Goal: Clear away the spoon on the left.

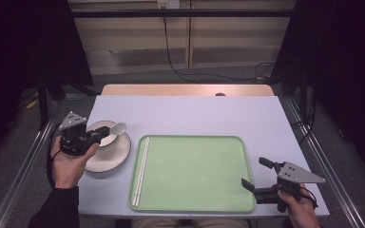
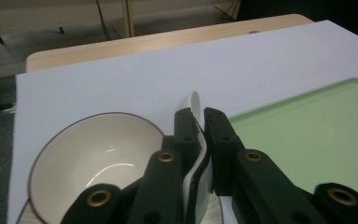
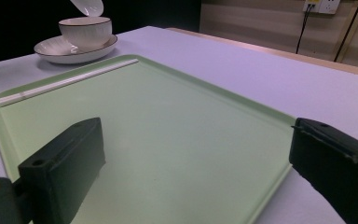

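My left gripper [image 1: 105,133] is shut on the handle of a white ceramic spoon [image 1: 118,128], whose scoop sticks out past the jaws toward the tray. The spoon [image 2: 195,100] hangs just above a white bowl [image 2: 98,154] with a dark rim, which stands on a white plate [image 1: 116,156] at the table's left. From the right gripper view the spoon [image 3: 88,6] hovers over the bowl [image 3: 85,28] and plate [image 3: 56,50]. My right gripper [image 1: 253,171] stands open at the near right corner of the green tray [image 1: 195,137], its jaws [image 3: 196,128] wide apart with nothing between them.
A pair of white chopsticks [image 1: 141,171] lies along the left side of the green tray [image 3: 177,130], also seen as chopsticks [image 3: 65,82] from the right. The pale table top [image 1: 195,111] stretches behind the tray, with a wooden edge [image 1: 185,90] at the far side.
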`<state>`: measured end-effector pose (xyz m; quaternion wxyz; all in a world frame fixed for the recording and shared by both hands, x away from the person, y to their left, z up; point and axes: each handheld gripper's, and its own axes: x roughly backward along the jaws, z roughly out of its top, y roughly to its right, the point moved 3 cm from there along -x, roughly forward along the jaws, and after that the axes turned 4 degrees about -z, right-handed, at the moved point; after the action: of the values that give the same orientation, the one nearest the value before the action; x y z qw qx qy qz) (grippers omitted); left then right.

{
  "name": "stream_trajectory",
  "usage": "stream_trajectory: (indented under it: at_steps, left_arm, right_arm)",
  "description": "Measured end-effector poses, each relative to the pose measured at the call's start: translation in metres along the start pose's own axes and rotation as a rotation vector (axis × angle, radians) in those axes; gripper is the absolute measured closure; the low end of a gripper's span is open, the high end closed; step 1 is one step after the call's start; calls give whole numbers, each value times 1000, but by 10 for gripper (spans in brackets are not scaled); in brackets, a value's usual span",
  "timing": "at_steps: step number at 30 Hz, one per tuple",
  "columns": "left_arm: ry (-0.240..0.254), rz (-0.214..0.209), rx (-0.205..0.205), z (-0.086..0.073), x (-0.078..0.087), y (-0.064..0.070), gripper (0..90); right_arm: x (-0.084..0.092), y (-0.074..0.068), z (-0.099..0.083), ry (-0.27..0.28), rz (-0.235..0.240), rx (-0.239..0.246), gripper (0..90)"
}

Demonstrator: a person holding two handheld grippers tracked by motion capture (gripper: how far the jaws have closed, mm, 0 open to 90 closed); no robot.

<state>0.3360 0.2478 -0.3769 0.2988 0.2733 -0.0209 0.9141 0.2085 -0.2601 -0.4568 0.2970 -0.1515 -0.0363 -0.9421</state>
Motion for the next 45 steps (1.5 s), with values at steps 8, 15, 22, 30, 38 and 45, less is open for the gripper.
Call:
stream_trajectory:
  at_steps: [8,15,22,30,38,45]
  left_arm:
    - [-27,-33,-26,-1,-12,14,843]
    - [-59,-54,-42,-6,-29,29,843]
    - [-80,-67,-38,-8,-45,39,843]
    - [-111,-107,-61,-7,-66,61,843]
    - [-134,-118,-55,-9,-88,73,843]
    - [-171,-119,-62,-20,-99,75,843]
  right_arm:
    - [0,0,0,2,0,-6,31]
    - [0,-1,0,-1,2,-2,31]
    - [0,-1,0,-4,-3,5,31]
    - [0,0,0,-2,-7,7,31]
    - [0,0,-1,-6,-9,3,31]
    - [1,0,-1,-4,-8,3,31]
